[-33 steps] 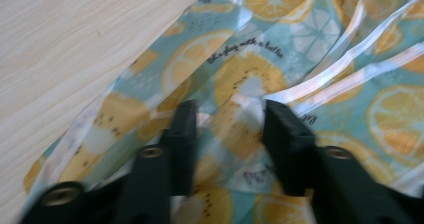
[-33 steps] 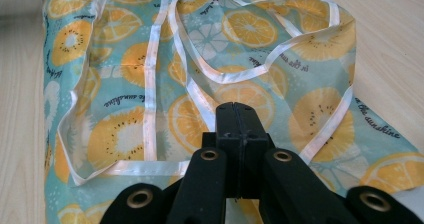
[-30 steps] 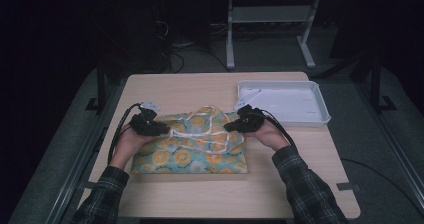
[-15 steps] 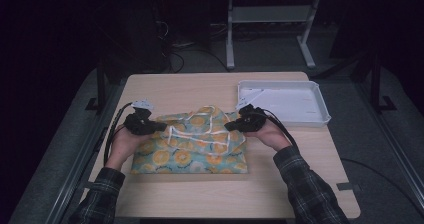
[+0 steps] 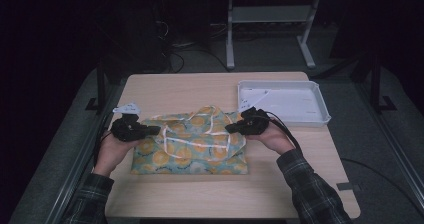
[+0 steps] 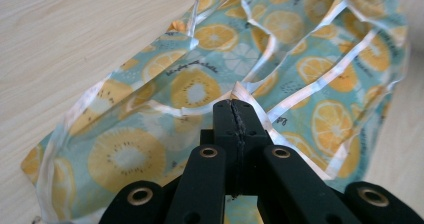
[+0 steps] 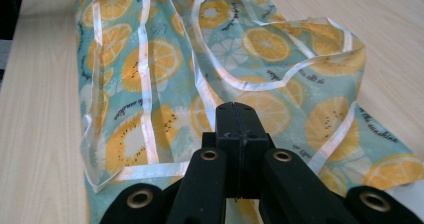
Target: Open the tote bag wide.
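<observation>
Fruit-print cloth bag (image 5: 192,144) with white trim lies crumpled near the middle of the surface (image 5: 210,86), closer to the front edge. White tray (image 5: 285,101) sits at the far right corner, just beside the bag. Left gripper (image 5: 152,129) has just closed its jaws and pinches the bag's left side on a white trim fold. Right gripper (image 5: 231,127) is clamped on the bag's right side.

The fruit-print cloth (image 7: 310,124) bears cursive lettering, one bit reading "the sunshine".
</observation>
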### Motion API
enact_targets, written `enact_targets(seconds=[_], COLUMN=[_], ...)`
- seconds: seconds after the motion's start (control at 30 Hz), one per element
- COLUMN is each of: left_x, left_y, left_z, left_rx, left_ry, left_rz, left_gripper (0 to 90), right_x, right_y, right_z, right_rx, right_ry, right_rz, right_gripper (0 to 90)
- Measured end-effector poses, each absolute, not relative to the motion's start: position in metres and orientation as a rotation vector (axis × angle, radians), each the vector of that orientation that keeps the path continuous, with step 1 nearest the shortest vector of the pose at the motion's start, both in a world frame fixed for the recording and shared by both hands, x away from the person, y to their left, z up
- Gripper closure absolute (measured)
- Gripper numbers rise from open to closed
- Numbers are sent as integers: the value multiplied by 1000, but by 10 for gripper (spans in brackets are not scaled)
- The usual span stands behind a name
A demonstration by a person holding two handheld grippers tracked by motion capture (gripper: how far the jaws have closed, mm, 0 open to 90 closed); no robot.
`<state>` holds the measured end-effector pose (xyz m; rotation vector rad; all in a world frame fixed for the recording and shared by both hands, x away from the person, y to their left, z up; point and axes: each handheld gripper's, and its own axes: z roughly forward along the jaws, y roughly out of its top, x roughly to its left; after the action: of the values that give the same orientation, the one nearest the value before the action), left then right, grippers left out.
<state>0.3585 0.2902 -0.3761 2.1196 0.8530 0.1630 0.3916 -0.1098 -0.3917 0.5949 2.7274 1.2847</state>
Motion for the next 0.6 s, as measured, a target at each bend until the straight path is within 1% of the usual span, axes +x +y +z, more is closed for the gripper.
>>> enact_targets(seconds=[0.6], left_x=[313], left_y=[300], left_z=[-371], left_rx=[2108], left_ry=[804], left_rz=[127], left_gripper=[898], right_x=[362], right_y=[-112], right_z=[-386], right_rx=[502], right_ry=[2748], right_rz=[1307], right_gripper=[897])
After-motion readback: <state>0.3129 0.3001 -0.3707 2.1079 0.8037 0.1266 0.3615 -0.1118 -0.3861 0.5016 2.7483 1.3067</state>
